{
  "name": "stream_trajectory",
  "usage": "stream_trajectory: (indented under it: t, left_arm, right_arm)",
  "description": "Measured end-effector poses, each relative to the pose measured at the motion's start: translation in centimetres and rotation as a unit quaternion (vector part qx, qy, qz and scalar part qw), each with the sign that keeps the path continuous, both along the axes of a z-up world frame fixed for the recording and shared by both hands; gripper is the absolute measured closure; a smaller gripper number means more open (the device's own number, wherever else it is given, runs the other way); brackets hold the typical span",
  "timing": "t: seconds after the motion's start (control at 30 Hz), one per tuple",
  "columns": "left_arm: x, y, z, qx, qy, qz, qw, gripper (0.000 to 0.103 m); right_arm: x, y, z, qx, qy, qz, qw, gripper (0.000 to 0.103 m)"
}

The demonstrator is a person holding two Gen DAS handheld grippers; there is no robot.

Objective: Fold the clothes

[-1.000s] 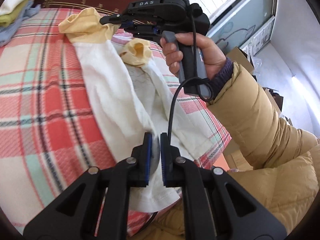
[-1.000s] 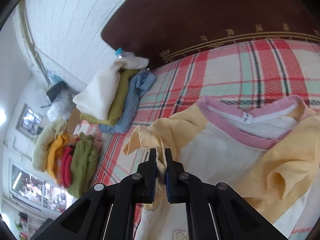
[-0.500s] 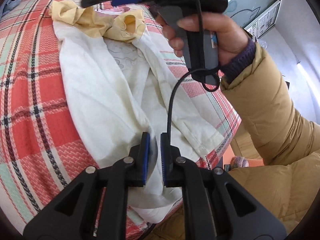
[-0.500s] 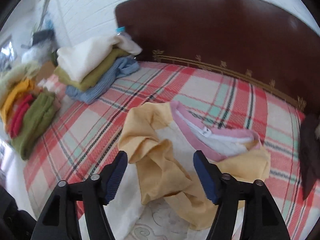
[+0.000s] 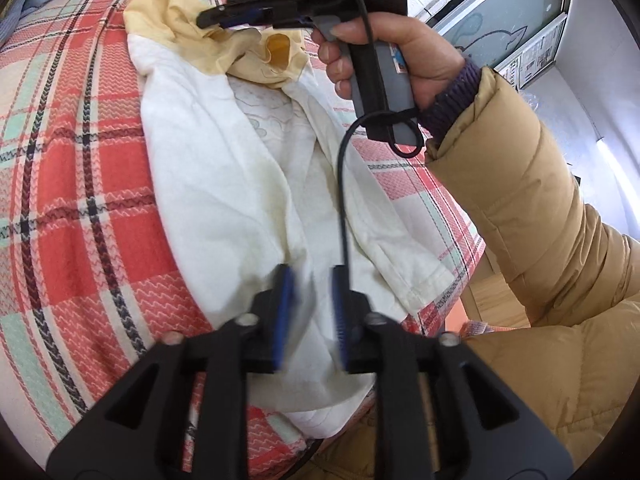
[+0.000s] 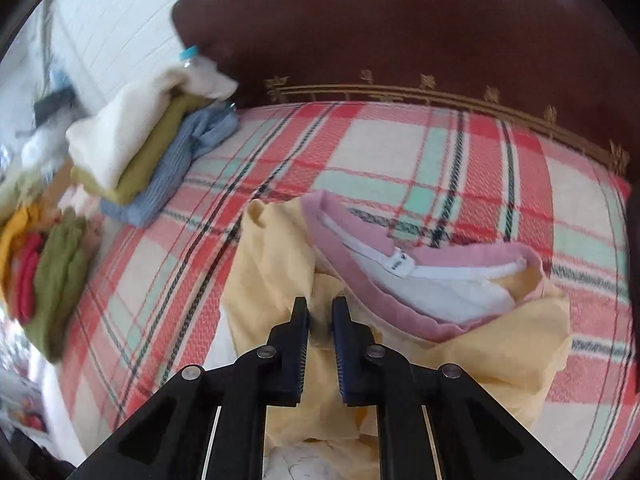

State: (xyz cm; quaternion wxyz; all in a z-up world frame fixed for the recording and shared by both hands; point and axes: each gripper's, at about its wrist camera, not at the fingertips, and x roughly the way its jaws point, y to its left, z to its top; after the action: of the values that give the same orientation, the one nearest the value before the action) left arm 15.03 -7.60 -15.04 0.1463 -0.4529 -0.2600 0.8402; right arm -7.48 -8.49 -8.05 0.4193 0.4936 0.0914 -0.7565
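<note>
A white T-shirt (image 5: pixel 224 184) with yellow sleeves (image 6: pixel 276 264) and a pink collar (image 6: pixel 352 240) lies lengthwise on the plaid bed. Both sides are folded in over its middle. My left gripper (image 5: pixel 312 312) hovers over the hem end, jaws a little apart and blurred, nothing between them. My right gripper (image 6: pixel 320 320) is over the yellow sleeve, jaws narrowly apart with a fold of yellow cloth in the gap; I cannot tell if it is pinched. The right gripper also shows in the left wrist view (image 5: pixel 236 16), over the sleeves.
A stack of folded white, olive and blue clothes (image 6: pixel 148 152) lies at the far left by the dark headboard (image 6: pixel 400 32). A pile of green, red and orange clothes (image 6: pixel 44 264) sits further left. The bed edge (image 5: pixel 452 280) is by the shirt hem.
My left gripper has let go of the hem and opened. My right gripper dropped the sleeve, opened wide, then closed to a narrow gap over the yellow sleeve.
</note>
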Motion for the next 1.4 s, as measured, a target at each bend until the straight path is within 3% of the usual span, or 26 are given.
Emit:
stream_trajectory:
  t: [0.03,0.17,0.23,0.27,0.4,0.6,0.73,0.87,1.0,1.17,1.27,1.4]
  left_arm:
    - [0.2,-0.1,0.1,0.001,0.002,0.002,1.0,0.051]
    - [1.2,-0.3,0.8,-0.001,0.016,0.006,0.9998,0.042]
    - [1.8,-0.9,1.2,0.004,0.035,0.004,0.9994,0.017]
    - [2.3,-0.9,1.8,0.006,0.047,0.005,0.9989,0.015]
    - [4.1,-0.9,3.4,0.007,0.08,0.003,0.9968,0.015]
    - [5.0,-1.9,3.3,0.0,0.07,0.031,0.9971,0.015]
    - [4.6,-1.0,1.2,-0.016,0.036,0.023,0.999,0.015]
    - [4.2,2.3,1.4,-0.028,0.055,-0.017,0.998,0.015]
    - [3.7,5.9,2.6,-0.045,0.089,-0.08,0.9918,0.015]
    - [2.9,7.9,2.0,-0.049,0.071,-0.127,0.9881,0.015]
    - [3.3,6.5,2.2,-0.044,0.076,-0.096,0.9915,0.015]
    - [4.7,2.5,2.0,-0.005,0.071,-0.02,0.9973,0.015]
  right_arm:
    - [-0.6,0.6,-0.2,-0.005,-0.018,-0.011,1.0,0.084]
    - [-0.4,3.3,0.9,-0.039,-0.024,-0.035,0.998,0.058]
    - [0.8,5.1,2.4,-0.067,-0.026,-0.027,0.997,0.055]
    - [1.7,6.0,3.1,-0.079,-0.023,-0.017,0.996,0.053]
    - [6.1,11.1,5.8,-0.135,-0.034,0.032,0.99,0.036]
    - [14.6,18.1,5.6,-0.131,-0.033,0.064,0.989,0.035]
    - [18.7,19.2,3.7,-0.097,-0.028,0.071,0.992,0.035]
    - [20.2,19.0,2.1,-0.122,-0.048,0.064,0.989,0.035]
    - [20.7,19.3,1.4,-0.136,-0.051,0.043,0.988,0.033]
    - [20.9,20.4,1.2,-0.144,-0.052,0.026,0.988,0.032]
    - [20.9,21.3,1.3,-0.151,-0.05,0.01,0.987,0.025]
    - [20.7,22.2,0.9,-0.151,-0.054,-0.009,0.987,0.021]
